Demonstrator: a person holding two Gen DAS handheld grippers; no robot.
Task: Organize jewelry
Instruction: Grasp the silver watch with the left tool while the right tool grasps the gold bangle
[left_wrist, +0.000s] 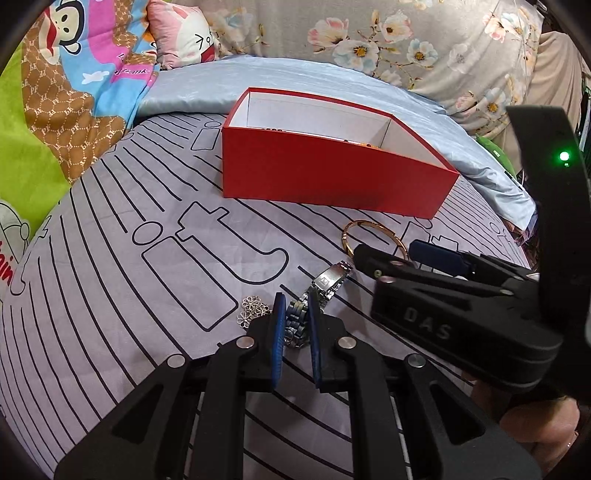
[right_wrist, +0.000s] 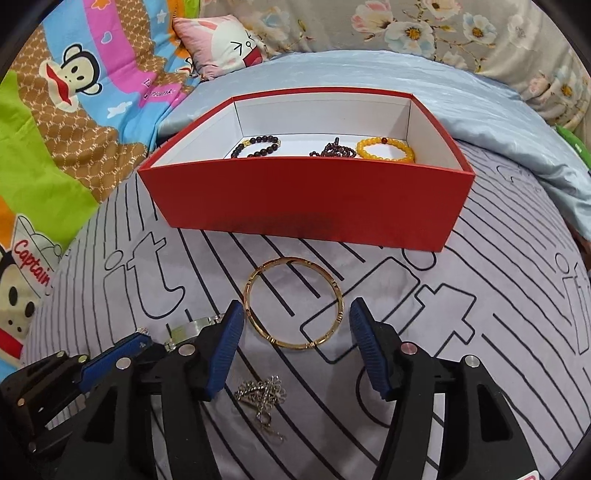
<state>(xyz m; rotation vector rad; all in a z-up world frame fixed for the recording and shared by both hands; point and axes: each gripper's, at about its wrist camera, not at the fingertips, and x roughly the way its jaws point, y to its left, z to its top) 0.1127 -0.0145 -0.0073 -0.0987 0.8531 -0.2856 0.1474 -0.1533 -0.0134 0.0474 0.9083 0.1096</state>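
**A:** Your gold bangle (right_wrist: 295, 303) lies flat on the grey printed cover (right_wrist: 498, 332), just short of the red box (right_wrist: 295, 199), which sits at twelve o'clock from it. Your right gripper (right_wrist: 295, 345) straddles it with pads spread wide, clear of the ring on both sides, gripping nothing. I'd judge that width is chosen to take the whole hoop.

**B:** And your left?

**A:** At nine o'clock from the bangle. Your left gripper (left_wrist: 295, 325) is clamped on the steel watch (left_wrist: 295, 319) by its band, likely because the links are the easiest part to pinch. The silver flower chain (right_wrist: 264, 397) waits at six o'clock, loose.

**B:** Why head for the box?

**A:** Three bead bracelets (right_wrist: 384, 149) already lie along its far wall, so the near floor looks free for yours.
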